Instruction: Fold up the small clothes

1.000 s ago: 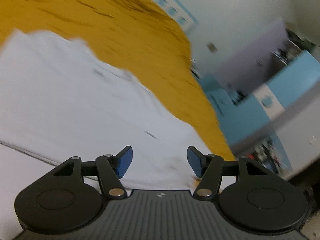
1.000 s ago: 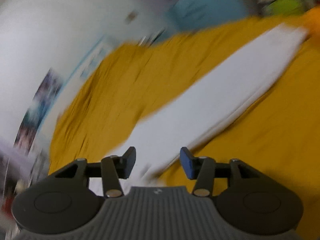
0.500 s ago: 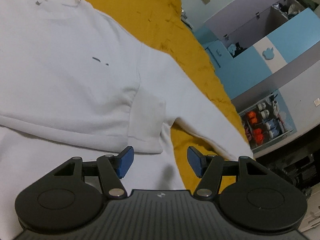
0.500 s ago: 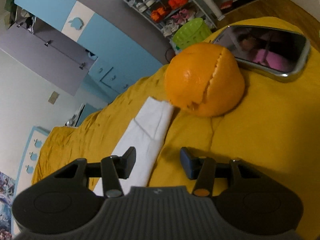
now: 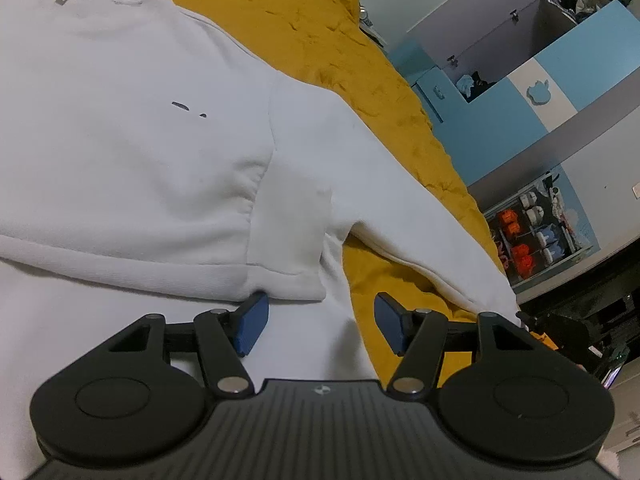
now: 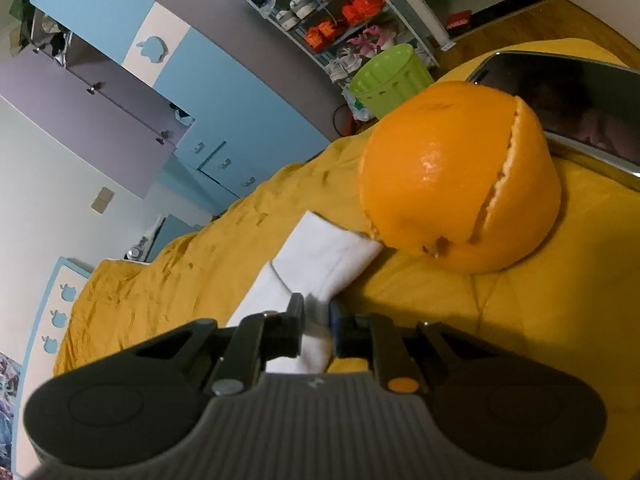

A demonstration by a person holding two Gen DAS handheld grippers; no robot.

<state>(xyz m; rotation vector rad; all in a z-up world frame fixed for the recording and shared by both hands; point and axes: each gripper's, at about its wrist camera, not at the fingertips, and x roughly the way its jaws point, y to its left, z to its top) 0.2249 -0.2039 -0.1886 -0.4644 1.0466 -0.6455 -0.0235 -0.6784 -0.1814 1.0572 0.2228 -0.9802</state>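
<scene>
A white long-sleeved sweatshirt [image 5: 140, 152] lies flat on a mustard yellow bedspread [image 5: 312, 24], neck at the top left, with the other sleeve folded across its front. My left gripper [image 5: 318, 322] is open and empty, just above the sweatshirt's lower side, near the folded cuff [image 5: 288, 276]. The right sleeve [image 5: 420, 232] stretches out to the right. In the right wrist view my right gripper [image 6: 316, 320] is shut on the end of that white sleeve [image 6: 320, 264], close to its cuff.
A partly peeled orange [image 6: 460, 192] sits on the bedspread just beyond the sleeve cuff, beside a dark phone or tablet [image 6: 568, 108]. Blue and grey cupboards [image 6: 132, 80], a shoe rack [image 6: 340, 8] and a green basket [image 6: 392, 80] stand past the bed edge.
My right gripper has closed on the sleeve end; half a second ago it was open over it. The left gripper has settled after swinging over the sweatshirt and has stayed open.
</scene>
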